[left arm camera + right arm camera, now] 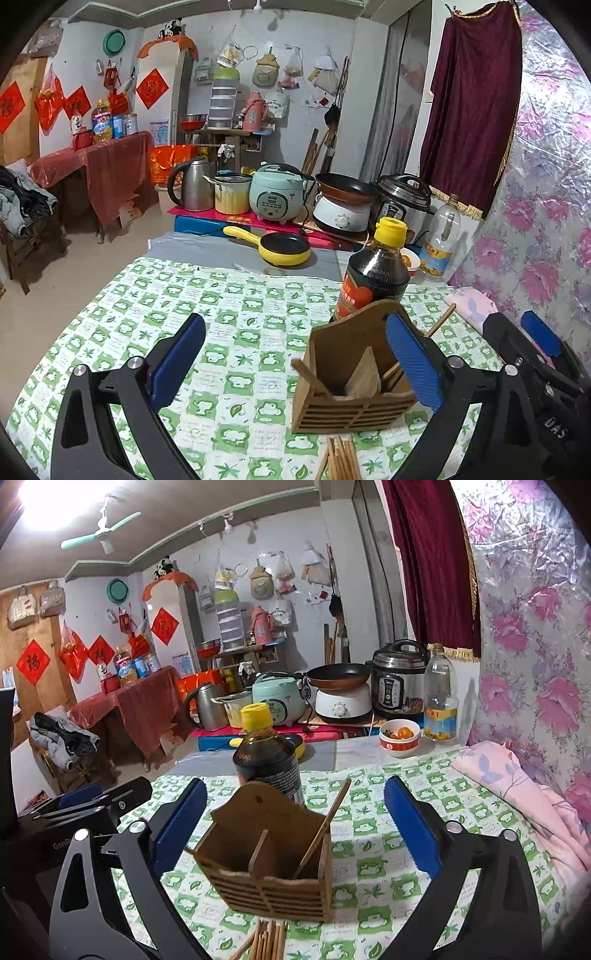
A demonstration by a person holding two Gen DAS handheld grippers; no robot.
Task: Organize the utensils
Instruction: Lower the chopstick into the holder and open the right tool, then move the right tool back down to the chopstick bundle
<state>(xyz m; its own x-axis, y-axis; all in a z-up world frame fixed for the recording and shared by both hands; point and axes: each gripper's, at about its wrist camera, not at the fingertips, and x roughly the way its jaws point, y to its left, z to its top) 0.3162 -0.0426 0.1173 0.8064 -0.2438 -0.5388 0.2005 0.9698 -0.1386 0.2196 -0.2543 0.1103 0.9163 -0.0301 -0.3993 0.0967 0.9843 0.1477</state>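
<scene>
Holder (pixel 266 864) mid-cloth, chopsticks (pixel 267 941) at near wall

We read "DAS" on the right gripper (pixel 554 424) and "GenR", cut off, on the left gripper (pixel 62 845). The red wall sign (pixel 33 662) seems to carry 福; the bottle labels blur.

left gripper (pixel 295 369) jaws wide, nothing held | slatted brown wooden utensil holder (pixel 351 402) between blue pads, chopsticks inside | loose wooden chopstick bundle (pixel 340 459) in front | dark yellow-capped sauce bottle (pixel 373 273) behind | green-and-white checked tablecloth (pixel 240 317) beneath
</scene>
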